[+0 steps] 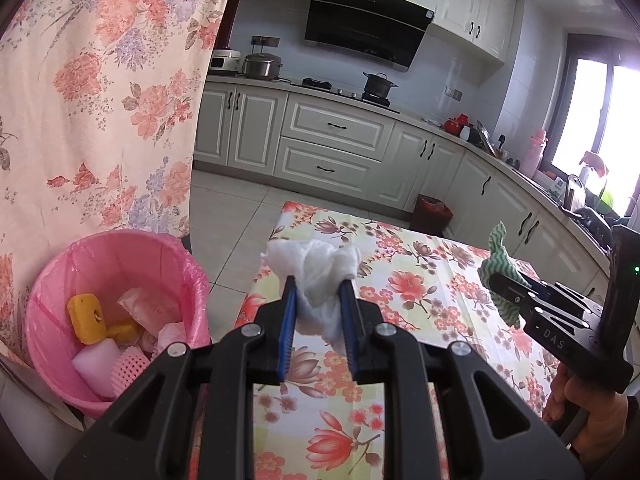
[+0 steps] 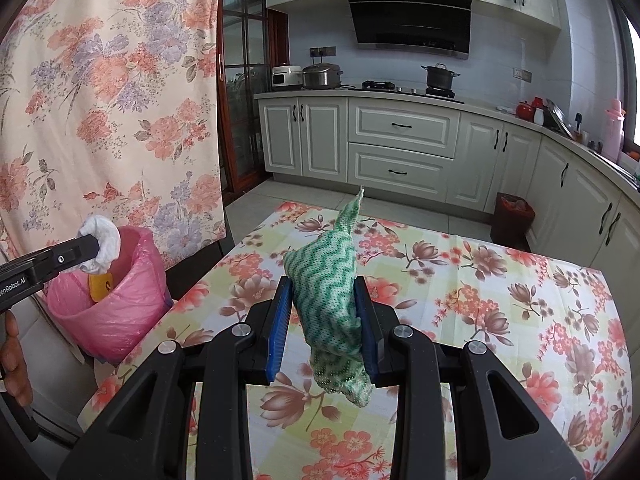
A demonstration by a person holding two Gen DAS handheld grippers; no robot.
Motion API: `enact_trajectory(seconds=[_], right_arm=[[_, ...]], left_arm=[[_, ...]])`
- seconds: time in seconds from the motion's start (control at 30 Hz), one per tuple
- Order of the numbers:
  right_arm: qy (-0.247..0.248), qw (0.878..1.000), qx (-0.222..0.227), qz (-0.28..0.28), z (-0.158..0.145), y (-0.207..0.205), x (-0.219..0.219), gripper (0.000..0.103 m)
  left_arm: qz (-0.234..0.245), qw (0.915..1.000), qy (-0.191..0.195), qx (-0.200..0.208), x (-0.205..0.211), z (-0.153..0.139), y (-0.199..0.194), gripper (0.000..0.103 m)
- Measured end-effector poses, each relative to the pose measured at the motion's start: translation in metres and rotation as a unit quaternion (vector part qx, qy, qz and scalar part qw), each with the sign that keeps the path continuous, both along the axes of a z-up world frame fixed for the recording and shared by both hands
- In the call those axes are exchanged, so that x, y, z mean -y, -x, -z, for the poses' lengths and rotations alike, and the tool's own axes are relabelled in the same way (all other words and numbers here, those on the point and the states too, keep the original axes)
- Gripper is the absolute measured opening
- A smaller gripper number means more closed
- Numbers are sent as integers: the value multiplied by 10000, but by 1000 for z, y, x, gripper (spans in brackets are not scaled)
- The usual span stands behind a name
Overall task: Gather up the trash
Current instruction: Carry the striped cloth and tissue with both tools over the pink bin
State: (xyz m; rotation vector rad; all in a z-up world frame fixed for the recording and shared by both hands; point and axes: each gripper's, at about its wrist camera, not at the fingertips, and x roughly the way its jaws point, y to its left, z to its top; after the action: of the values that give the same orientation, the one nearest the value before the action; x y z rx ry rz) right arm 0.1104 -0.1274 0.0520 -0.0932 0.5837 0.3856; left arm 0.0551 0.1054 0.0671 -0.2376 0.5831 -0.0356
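The soft white crumpled tissue wad (image 1: 316, 276) sits pinched between the blue pads of the left claw (image 1: 318, 300), held up in the air above the near left edge of the tabletop (image 1: 420, 280) with its flowery cloth. The claw is squeezed tight on the wad, and the fluffy top of the tissue puffs out past the tips.

The round pink bin with a pink plastic bag liner (image 1: 116, 312) stands on the left, just off the tabletop's edge and lower than the claw. In the left wrist view the bin lies down and to the left of the tissue. In the right wrist view the tissue hangs close to the bin's rim, a bit to its left side. The bin already has a yellow sponge piece (image 1: 86, 316) and some pink and white bits in it.

The green and white wavy-striped knit cloth (image 2: 326, 300) is gripped in the right claw (image 2: 326, 312), whose pads press on its sides. Its long shape runs along the claw, with a pointy end sticking forward. This cloth is over the middle of the tabletop, well apart from the bin.

So the left claw is the nearer one to the bin. It likely needs to go left and over the opening first.
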Motion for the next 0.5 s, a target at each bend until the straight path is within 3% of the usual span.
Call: enact_trajectory(seconds=[0.5], right_arm=[[3, 9998, -86, -181, 5, -5, -22, 30]], left_arm=[[-250, 9997, 40, -43, -26, 7, 8, 21]])
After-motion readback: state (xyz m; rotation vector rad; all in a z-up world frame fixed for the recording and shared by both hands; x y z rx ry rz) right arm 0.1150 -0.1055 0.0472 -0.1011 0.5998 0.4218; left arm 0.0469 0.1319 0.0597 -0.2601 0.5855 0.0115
